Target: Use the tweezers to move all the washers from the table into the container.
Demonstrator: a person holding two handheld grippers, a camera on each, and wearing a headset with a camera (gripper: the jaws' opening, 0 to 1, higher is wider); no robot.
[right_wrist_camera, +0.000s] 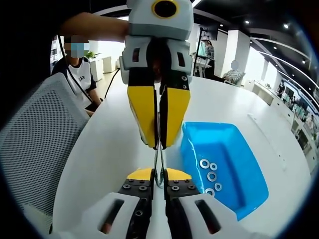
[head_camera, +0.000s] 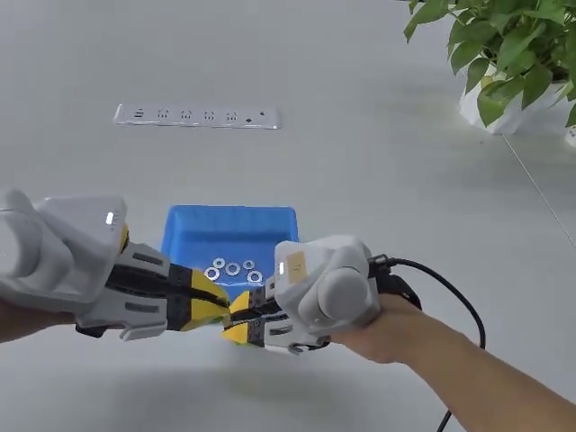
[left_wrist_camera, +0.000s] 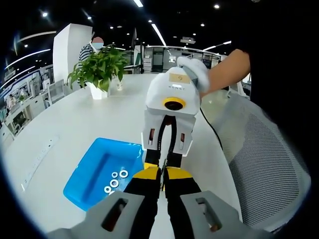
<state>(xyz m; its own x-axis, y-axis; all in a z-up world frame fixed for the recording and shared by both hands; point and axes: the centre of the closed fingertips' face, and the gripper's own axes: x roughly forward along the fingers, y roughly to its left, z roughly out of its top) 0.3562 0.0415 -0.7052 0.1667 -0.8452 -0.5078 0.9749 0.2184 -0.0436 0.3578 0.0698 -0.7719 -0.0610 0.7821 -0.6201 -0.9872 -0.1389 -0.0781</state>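
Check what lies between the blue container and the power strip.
Nothing: in the head view, the stretch of table from the blue container to the power strip is bare.

The container (head_camera: 229, 212) has its near rim hidden; the plant (head_camera: 508, 49) is cropped.

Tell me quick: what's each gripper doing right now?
Left gripper: closed on the tweezers.
Right gripper: closed on the other end of the same tweezers.
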